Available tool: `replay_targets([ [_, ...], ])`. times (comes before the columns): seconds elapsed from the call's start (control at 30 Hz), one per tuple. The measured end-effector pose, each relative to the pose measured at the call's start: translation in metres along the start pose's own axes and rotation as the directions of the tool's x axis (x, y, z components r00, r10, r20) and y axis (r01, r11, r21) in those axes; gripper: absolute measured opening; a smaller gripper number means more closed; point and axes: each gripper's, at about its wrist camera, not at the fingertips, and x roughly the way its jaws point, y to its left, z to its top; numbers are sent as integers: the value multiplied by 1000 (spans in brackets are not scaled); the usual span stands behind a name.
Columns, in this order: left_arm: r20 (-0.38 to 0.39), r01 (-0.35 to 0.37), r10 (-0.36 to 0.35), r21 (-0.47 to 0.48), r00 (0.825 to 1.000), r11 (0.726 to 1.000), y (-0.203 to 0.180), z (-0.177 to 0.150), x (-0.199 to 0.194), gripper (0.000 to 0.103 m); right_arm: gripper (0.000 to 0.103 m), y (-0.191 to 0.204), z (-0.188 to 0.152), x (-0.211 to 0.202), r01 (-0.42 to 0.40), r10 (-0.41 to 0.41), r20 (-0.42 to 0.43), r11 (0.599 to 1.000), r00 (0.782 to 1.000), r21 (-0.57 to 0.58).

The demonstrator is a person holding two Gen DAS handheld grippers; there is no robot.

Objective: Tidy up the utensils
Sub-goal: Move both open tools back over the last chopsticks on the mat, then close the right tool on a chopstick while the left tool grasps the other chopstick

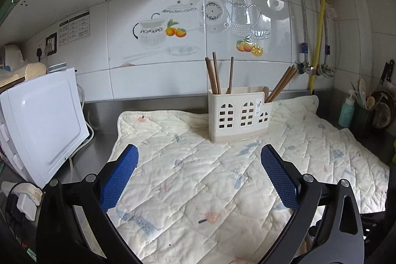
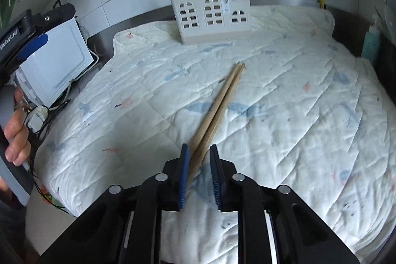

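Note:
A white utensil holder (image 1: 238,114) with window cut-outs stands at the back of a quilted mat (image 1: 222,180) and holds several wooden chopsticks (image 1: 215,74). It also shows in the right wrist view (image 2: 210,14). My right gripper (image 2: 199,152) is shut on a bundle of wooden chopsticks (image 2: 217,105) that points forward toward the holder, above the mat (image 2: 297,115). My left gripper (image 1: 199,157) is open and empty, above the mat, short of the holder. It shows at the left edge of the right wrist view (image 2: 32,46).
A white appliance (image 1: 42,120) with cables stands at the left on the steel counter (image 1: 104,110). A green pot with spoons (image 1: 363,113) and a teal bottle (image 1: 346,110) stand at the right. Tiled wall and pipes (image 1: 319,41) are behind.

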Motion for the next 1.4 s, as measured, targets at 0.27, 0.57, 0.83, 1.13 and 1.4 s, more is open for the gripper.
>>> replay_targets([
  [0.27,-20,-8,8,-14,1000,1000,7,-14,3,98,11,-6,-3,10,-13,17,-40,995,999,94],
  [0.57,-35,9,-10,-48,999,999,11,-23,4,98,11,-14,7,21,-1,15,-70,978,997,207],
  [0.83,-55,17,-20,-55,998,998,9,-30,3,98,8,-15,10,23,31,-16,-69,974,997,225],
  [1.13,-58,18,-21,-59,998,998,6,-33,-1,98,9,0,5,22,121,-115,-68,988,991,94],
  [1.4,-86,54,-61,-82,994,995,4,-40,-1,98,8,0,0,19,128,-126,-23,989,992,70],
])
